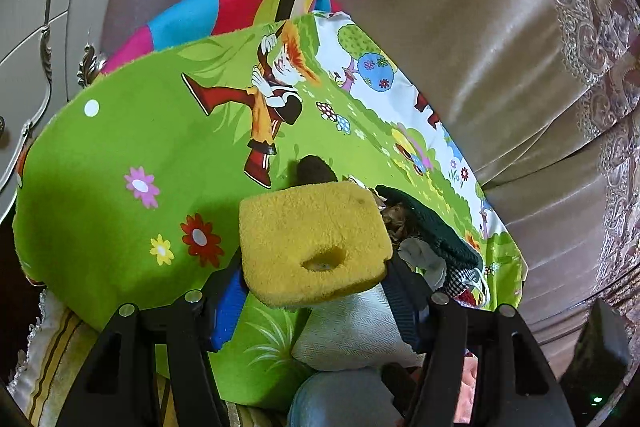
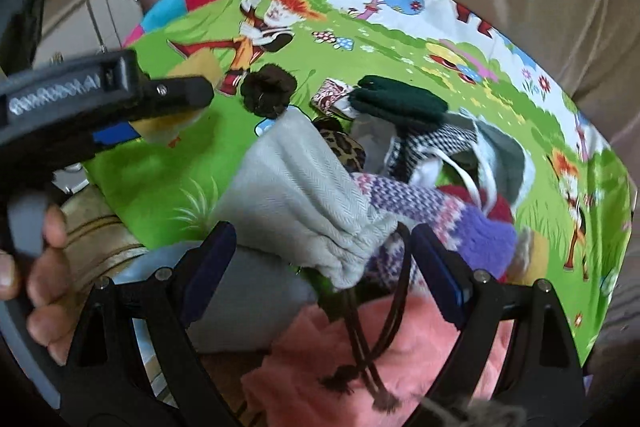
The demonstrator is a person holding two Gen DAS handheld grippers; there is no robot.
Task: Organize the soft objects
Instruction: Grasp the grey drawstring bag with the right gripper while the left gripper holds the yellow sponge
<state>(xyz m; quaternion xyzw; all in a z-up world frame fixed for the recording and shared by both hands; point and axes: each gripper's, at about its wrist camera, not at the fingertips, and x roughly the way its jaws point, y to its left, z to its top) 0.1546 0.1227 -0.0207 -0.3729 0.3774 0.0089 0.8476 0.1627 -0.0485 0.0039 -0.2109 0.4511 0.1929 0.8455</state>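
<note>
The left gripper (image 1: 316, 267) is pointing down at a slant over the cartoon-printed green mat (image 1: 120, 155), its jaws clamping a yellow sponge (image 1: 312, 239) from both sides; the sponge is sitting between the blue pads, lifted clear of the mat, with a dent near its lower edge. In the right wrist view the same tool is reaching in from nine o'clock, a bare hand (image 2: 36, 267) wrapped around its grey handle at seven o'clock; there the sponge is mostly hidden behind the black finger.

The right gripper (image 2: 324, 255) is tilting steeply downward, its jaws standing wide apart around the gathered neck of a pale grey drawstring pouch (image 2: 296, 195); the pads are not pressing on the cloth, and the brown cords (image 2: 360, 339) are dangling toward six o'clock over a pink fabric (image 2: 400, 355).

The rest of the soft pile is lying at two o'clock from the pouch: a dark green knit piece (image 2: 400, 103), a purple patterned knit (image 2: 440, 211), a leopard-print scrap (image 2: 344, 147), a brown scrunchie (image 2: 268, 91); motion blur is softening them, and the white-strapped item beneath is too tangled to identify. The mat's far edge is cut off by the lens rim.
</note>
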